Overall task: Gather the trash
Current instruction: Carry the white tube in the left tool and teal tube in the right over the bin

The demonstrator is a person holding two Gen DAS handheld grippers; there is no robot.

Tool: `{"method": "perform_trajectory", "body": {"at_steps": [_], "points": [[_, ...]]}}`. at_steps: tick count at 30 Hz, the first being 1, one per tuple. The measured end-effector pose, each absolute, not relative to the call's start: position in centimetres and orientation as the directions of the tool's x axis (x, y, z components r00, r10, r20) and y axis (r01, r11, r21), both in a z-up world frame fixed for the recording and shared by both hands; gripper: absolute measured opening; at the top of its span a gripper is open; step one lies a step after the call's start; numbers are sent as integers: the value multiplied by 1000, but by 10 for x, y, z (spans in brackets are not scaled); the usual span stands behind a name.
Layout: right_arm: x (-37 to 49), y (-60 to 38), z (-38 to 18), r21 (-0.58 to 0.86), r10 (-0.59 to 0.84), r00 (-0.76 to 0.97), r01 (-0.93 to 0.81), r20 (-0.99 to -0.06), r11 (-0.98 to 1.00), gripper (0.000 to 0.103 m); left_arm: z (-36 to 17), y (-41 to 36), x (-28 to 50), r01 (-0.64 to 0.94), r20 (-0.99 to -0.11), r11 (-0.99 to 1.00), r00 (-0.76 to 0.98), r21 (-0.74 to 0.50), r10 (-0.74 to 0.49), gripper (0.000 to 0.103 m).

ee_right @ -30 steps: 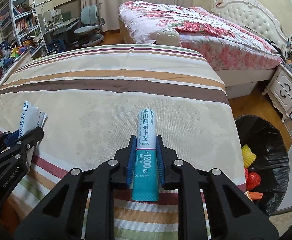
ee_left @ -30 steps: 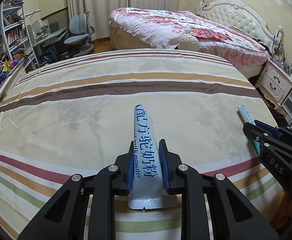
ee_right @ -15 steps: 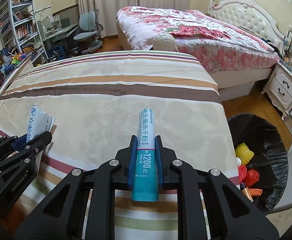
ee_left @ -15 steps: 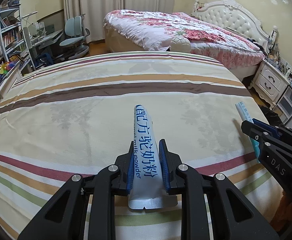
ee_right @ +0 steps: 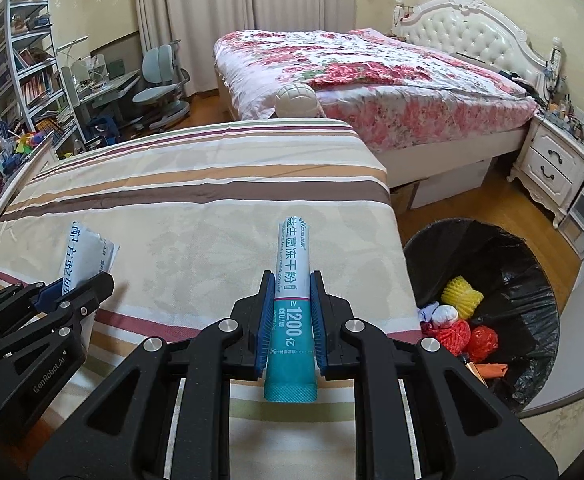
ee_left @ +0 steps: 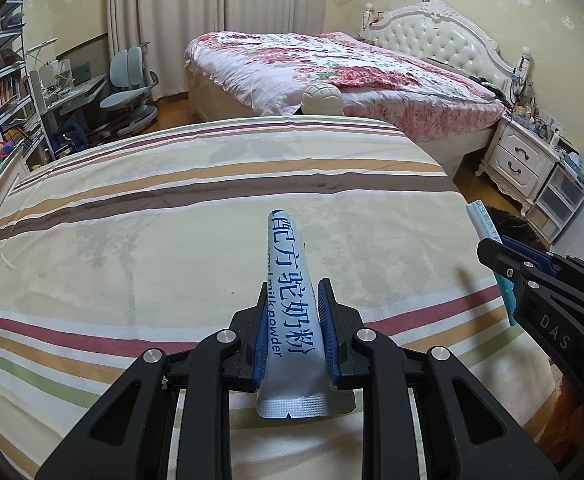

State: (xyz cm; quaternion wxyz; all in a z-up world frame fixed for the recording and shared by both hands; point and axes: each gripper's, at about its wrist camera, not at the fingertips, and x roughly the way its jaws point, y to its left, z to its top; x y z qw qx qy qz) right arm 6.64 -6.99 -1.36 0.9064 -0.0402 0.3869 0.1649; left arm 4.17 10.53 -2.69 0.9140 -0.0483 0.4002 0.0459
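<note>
- Lower right of your right view, the bin [ee_right: 532, 280] holds yellow, red and white scraps.
- Your left tongs [ee_left: 294, 332] clamp a white sachet [ee_left: 290, 300].
- Your right tongs [ee_right: 290, 320] clamp a teal stick [ee_right: 294, 300].

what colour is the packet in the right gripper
White on top, teal at the bottom packet, clearest in the right wrist view.

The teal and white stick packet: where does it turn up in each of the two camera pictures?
Left wrist view: the teal and white stick packet pokes up at the right edge, held by the right gripper.
Right wrist view: the same packet stands in the centre foreground, clamped between the blue fingers over the striped bedspread.
Shared landmark: the round cream ball beyond the far edge of the striped bed.
</note>
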Motion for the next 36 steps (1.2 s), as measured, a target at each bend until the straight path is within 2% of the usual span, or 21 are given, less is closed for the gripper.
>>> {"method": "perform_trajectory", "body": {"at_steps": [19, 36], "points": [[65, -172, 0, 92, 168, 726, -143, -667, 985, 18, -3, 10, 62, 62, -684, 998, 727, -22, -60, 24], [90, -256, -12, 109, 49, 743, 33, -668, 994, 18, -8, -76, 95, 191, -677, 982, 723, 10, -134, 24]]}}
